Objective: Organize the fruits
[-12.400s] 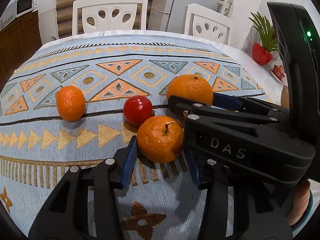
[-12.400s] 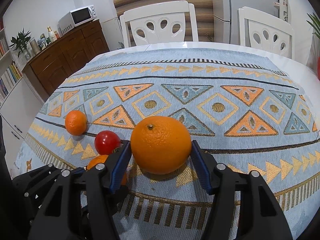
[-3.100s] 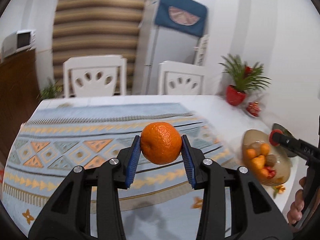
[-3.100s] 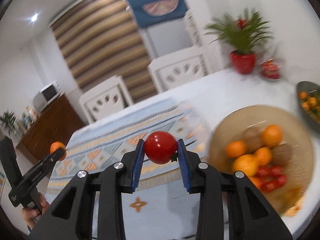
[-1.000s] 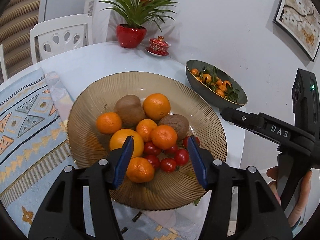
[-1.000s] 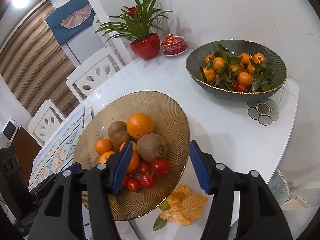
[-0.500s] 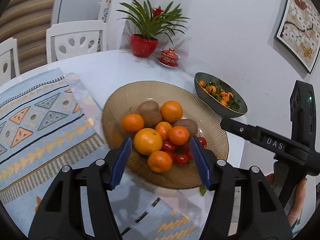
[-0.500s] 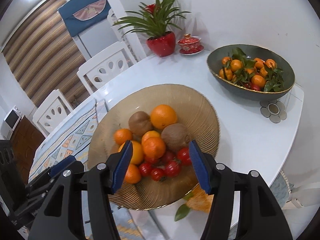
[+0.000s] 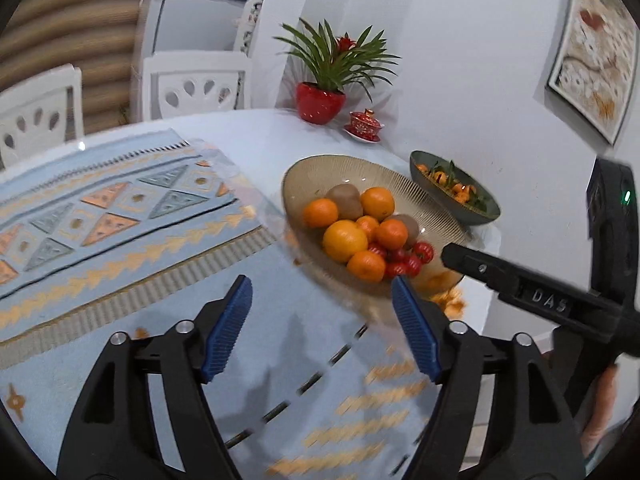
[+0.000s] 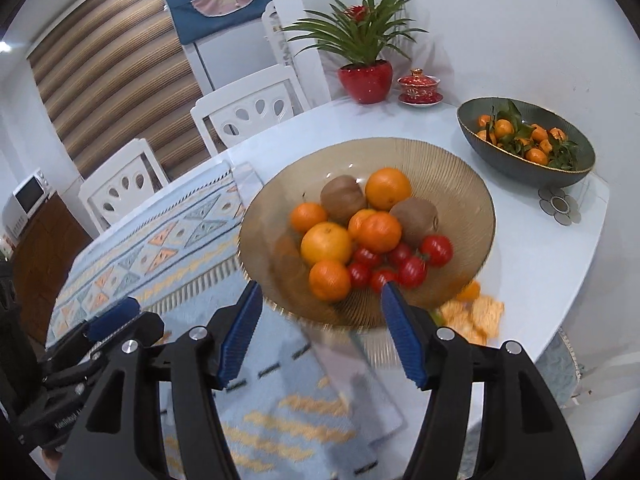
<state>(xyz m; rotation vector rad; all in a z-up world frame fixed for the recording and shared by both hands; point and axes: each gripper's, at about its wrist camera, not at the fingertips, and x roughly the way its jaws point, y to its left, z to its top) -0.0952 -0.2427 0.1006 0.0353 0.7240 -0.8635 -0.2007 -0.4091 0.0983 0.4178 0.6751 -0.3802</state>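
Note:
An amber ribbed glass bowl (image 10: 448,168) (image 9: 320,168) stands on the white table and holds several oranges (image 10: 326,242) (image 9: 345,240), two kiwis (image 10: 343,198) and small red tomatoes (image 10: 436,250) (image 9: 422,252). My right gripper (image 10: 320,330) is open and empty, hanging in front of the bowl's near rim. My left gripper (image 9: 320,324) is open and empty too, lower left of the bowl, over the patterned cloth (image 9: 100,216). From the left wrist view the right gripper's black body (image 9: 532,292) reaches in from the right.
A dark green bowl (image 10: 520,164) of leafy mandarins sits right of the amber one. A red potted plant (image 10: 364,76) and a red lidded cup (image 10: 420,84) stand by the wall. White chairs (image 10: 248,112) ring the table. Orange peel (image 10: 476,312) lies near the table edge.
Both grippers have pulled back and leftward from the bowl, so it looks smaller and farther. The orange and tomato held earlier now lie in the bowl; both jaws remain open.

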